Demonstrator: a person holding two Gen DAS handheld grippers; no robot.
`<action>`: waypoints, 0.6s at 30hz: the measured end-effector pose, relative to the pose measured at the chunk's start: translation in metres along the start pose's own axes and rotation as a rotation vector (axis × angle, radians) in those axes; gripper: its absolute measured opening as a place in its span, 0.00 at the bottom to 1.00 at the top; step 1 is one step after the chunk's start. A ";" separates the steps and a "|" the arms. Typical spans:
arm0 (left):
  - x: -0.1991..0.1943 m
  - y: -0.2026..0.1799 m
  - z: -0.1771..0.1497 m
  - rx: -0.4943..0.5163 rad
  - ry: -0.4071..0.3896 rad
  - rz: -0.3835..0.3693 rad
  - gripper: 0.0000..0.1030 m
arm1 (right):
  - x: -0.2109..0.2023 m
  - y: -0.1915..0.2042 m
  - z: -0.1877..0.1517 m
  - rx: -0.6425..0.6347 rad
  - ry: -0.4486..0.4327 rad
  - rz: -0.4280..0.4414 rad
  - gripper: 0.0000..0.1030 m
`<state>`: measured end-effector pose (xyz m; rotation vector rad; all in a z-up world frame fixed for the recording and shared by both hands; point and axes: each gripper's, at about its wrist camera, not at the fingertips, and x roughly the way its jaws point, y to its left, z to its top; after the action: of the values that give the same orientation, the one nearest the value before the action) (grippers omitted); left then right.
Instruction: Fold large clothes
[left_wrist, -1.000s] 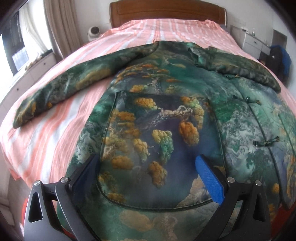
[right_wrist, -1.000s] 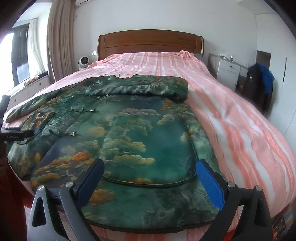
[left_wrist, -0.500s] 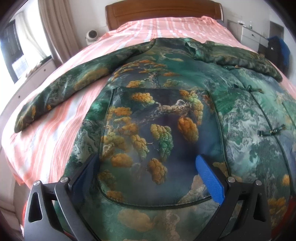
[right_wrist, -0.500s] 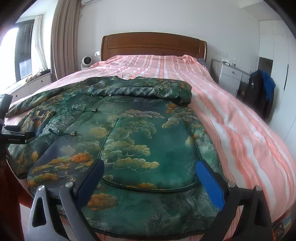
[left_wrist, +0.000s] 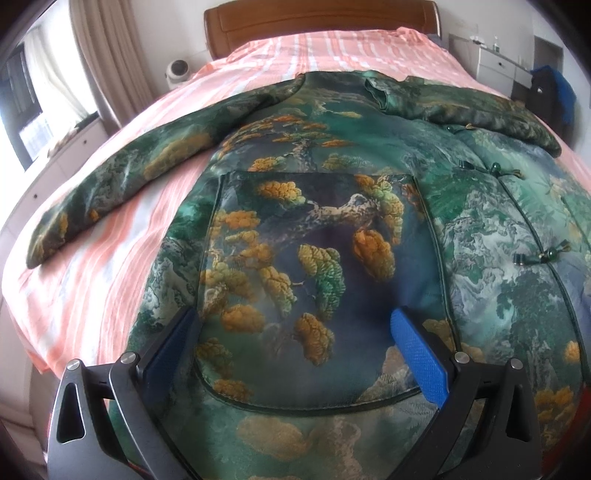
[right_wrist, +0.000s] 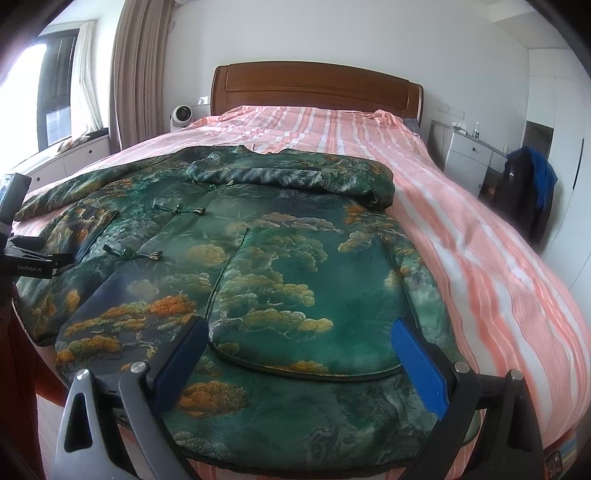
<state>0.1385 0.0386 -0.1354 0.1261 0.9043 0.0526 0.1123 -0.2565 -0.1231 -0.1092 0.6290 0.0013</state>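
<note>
A large green jacket with an orange and gold tree print (left_wrist: 317, 236) lies face up on the bed; it also shows in the right wrist view (right_wrist: 280, 266). Its left sleeve (left_wrist: 122, 184) stretches out sideways; its right sleeve (right_wrist: 295, 175) is folded across the chest below the collar. My left gripper (left_wrist: 291, 343) is open and empty, hovering over the jacket's left pocket near the hem. My right gripper (right_wrist: 295, 354) is open and empty over the right pocket near the hem. The left gripper's body (right_wrist: 26, 258) shows at the left edge of the right wrist view.
The bed has a pink striped sheet (right_wrist: 480, 258) and a wooden headboard (right_wrist: 317, 88). A white fan (right_wrist: 181, 114) and curtain stand at the back left. A white nightstand (right_wrist: 469, 155) and a chair with dark and blue clothes (right_wrist: 528, 192) stand on the right.
Both grippers have moved slightly; the left one has come a little closer over the jacket's left pocket. The jacket has not moved and both jaws stay open.
</note>
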 end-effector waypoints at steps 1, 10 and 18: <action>0.000 0.000 0.000 -0.002 0.000 -0.002 1.00 | 0.000 0.000 0.000 -0.001 0.001 0.000 0.96; -0.002 0.003 0.000 -0.012 -0.004 -0.013 1.00 | 0.002 0.004 -0.001 -0.011 0.007 0.004 0.96; -0.019 0.016 0.004 -0.100 -0.065 -0.064 1.00 | 0.000 0.007 -0.002 -0.022 -0.001 0.005 0.96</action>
<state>0.1298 0.0519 -0.1163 0.0054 0.8385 0.0335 0.1113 -0.2497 -0.1255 -0.1288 0.6285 0.0135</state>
